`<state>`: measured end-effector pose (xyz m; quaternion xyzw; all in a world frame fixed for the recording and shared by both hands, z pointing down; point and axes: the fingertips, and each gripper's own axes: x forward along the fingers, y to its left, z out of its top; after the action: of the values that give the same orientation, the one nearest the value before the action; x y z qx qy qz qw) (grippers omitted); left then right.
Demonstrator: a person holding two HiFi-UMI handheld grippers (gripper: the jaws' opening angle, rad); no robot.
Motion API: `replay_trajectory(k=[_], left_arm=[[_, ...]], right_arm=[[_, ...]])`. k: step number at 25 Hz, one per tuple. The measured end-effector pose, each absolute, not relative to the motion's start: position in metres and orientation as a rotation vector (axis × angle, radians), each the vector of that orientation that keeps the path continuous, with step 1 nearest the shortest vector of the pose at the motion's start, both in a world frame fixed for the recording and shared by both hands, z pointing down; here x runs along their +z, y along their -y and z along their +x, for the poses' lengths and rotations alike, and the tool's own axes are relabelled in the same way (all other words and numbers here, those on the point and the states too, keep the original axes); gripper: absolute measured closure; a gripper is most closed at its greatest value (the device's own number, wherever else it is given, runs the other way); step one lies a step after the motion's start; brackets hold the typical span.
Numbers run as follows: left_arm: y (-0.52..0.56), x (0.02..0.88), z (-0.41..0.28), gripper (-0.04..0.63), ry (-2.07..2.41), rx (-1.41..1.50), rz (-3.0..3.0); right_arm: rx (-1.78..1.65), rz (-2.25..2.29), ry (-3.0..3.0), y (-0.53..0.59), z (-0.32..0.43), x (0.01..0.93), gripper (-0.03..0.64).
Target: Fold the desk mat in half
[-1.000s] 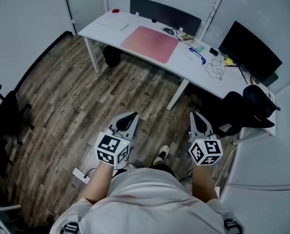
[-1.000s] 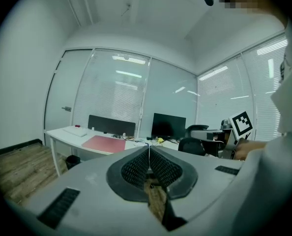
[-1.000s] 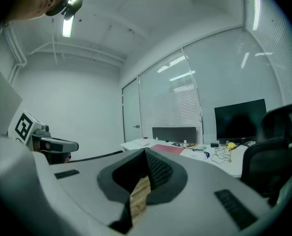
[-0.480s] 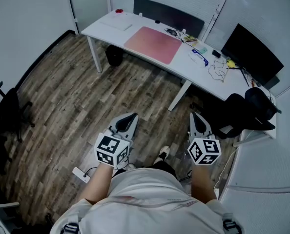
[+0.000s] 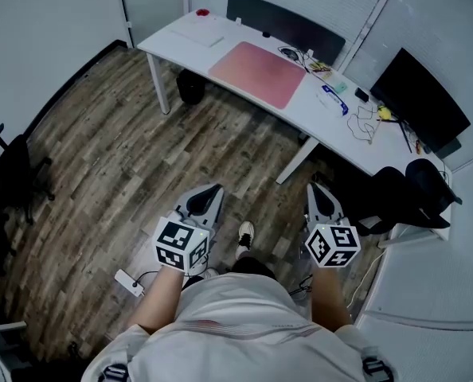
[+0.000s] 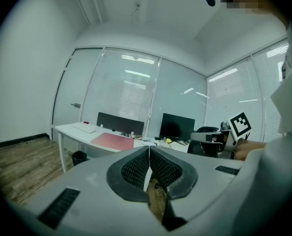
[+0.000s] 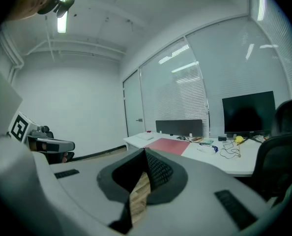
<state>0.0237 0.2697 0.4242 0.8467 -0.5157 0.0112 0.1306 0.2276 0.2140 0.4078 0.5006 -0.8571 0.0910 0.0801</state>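
Nothing has been done to the pink desk mat (image 5: 259, 72) yet. It lies flat and unfolded on the white desk (image 5: 181, 42) in the upper middle of the head view, well apart from the person standing on the wood floor (image 5: 109, 173) in the lower half.

Both tools are held out in front at about waist level, pointing towards the desk. The left gripper (image 5: 211, 193) has its ribbed pads pressed together with nothing between them; only floor shows below the closed tips. The right gripper (image 5: 320, 191) is likewise fully closed and empty.

I'd judge this to be the approach, before any contact with the mat. The next move calls for closing the gap to the desk's near edge, then spreading both pairs of jaws. Each gripper would take one corner of the same side of the mat, so that the side can be lifted and laid over onto the opposite one.

The loose cables (image 5: 364, 122) and small items beside the mat's right edge, in front of the dark monitor (image 5: 420, 98), look close enough to snag, so that side needs care.
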Motion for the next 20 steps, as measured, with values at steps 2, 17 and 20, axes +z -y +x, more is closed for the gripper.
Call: replay_trajectory(k=[2,17,20], left_arm=[[-0.259,0.424,0.018,0.58,1.513,0.035,2.443],[-0.108,0.402,0.016,0.58,1.613,0.056,2.392],[-0.072,0.396,0.034,0.58,1.62,0.083,2.403]], right_arm=[[0.26,1.475,2.582,-0.2,0.221,0.408,0.566],[0.305,1.374,2.646,-0.031,0.219,0.4,0.566],[0.321,1.372,2.652,0.008,0.236,0.397,0.565]])
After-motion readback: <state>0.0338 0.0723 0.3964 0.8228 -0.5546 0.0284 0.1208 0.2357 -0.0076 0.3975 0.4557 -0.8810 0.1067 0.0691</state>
